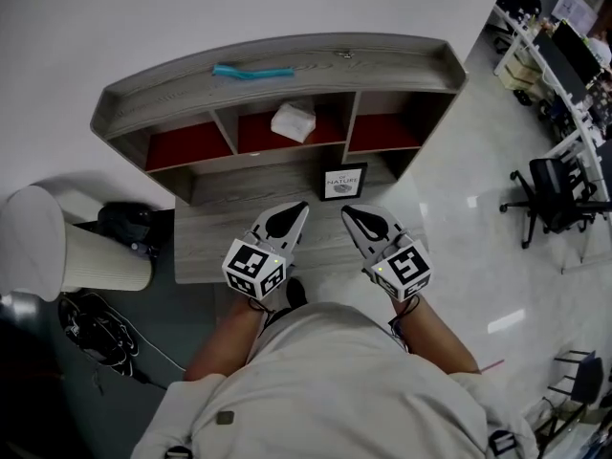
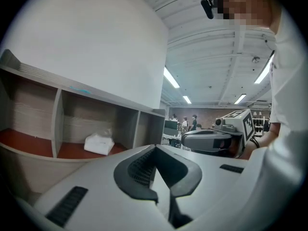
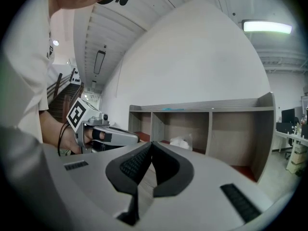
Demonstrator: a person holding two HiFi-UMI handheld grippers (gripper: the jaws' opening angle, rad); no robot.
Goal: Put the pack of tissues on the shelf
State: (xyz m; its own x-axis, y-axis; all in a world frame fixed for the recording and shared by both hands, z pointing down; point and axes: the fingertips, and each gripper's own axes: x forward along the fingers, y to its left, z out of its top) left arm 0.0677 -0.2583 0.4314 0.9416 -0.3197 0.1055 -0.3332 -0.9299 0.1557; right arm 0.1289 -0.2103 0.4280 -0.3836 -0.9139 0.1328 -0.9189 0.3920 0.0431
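Observation:
The white pack of tissues [image 1: 294,120] lies in the middle compartment of the grey wooden shelf [image 1: 287,57], on its red floor. It also shows in the left gripper view [image 2: 99,144] and the right gripper view [image 3: 181,142]. Both grippers hover side by side over the desk in front of the shelf, well short of the pack. My left gripper [image 1: 301,207] [image 2: 155,147] is shut with nothing in it. My right gripper [image 1: 346,210] [image 3: 152,142] is shut and empty too.
A small framed picture [image 1: 342,182] stands on the desk below the compartments. A blue object [image 1: 252,72] lies on the shelf's top. A white cylinder [image 1: 57,242] and a black bag [image 1: 96,328] sit at the left. An office chair [image 1: 550,194] stands at the right.

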